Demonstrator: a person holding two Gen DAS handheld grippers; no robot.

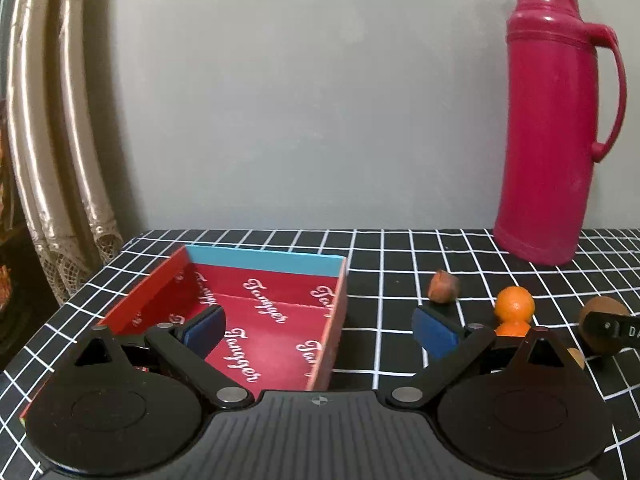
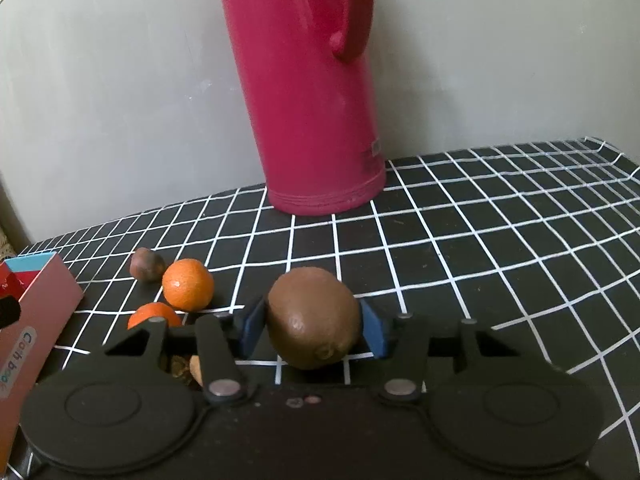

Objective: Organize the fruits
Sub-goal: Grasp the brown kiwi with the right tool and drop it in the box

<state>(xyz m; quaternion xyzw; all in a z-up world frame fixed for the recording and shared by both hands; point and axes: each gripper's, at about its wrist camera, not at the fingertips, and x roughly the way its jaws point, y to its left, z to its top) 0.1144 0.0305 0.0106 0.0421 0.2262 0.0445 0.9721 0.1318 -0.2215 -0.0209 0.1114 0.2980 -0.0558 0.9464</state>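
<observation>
We hold the right gripper (image 2: 314,330) around a brown kiwi (image 2: 313,318), its blue pads (image 2: 374,330) pressing the fruit from both sides, so this claw is gripping the kiwi just above the black-and-white checked tablecloth (image 2: 480,240). To the left of the kiwi, two oranges sit close together: one orange (image 2: 188,284) is in full view, and the second orange (image 2: 154,314) is partly hidden behind the gripper's linkage. A small brownish round fruit (image 2: 146,265) lies just behind them, toward the back edge of the tabletop. A tall pink thermos jug (image 2: 316,92) stands upright near the back edge, against the pale wall.

Our left gripper (image 1: 318,330) is wide open with nothing between its fingers. Its left pad (image 1: 204,326) hangs over the inside of an open red box (image 1: 256,312) printed with white script and lined with a blue far wall; its right pad hangs outside the box over the cloth. The box sits near the left edge of the tabletop and we see no fruit in the part of it that shows. A beige curtain (image 1: 52,120) hangs beyond the left edge.
</observation>
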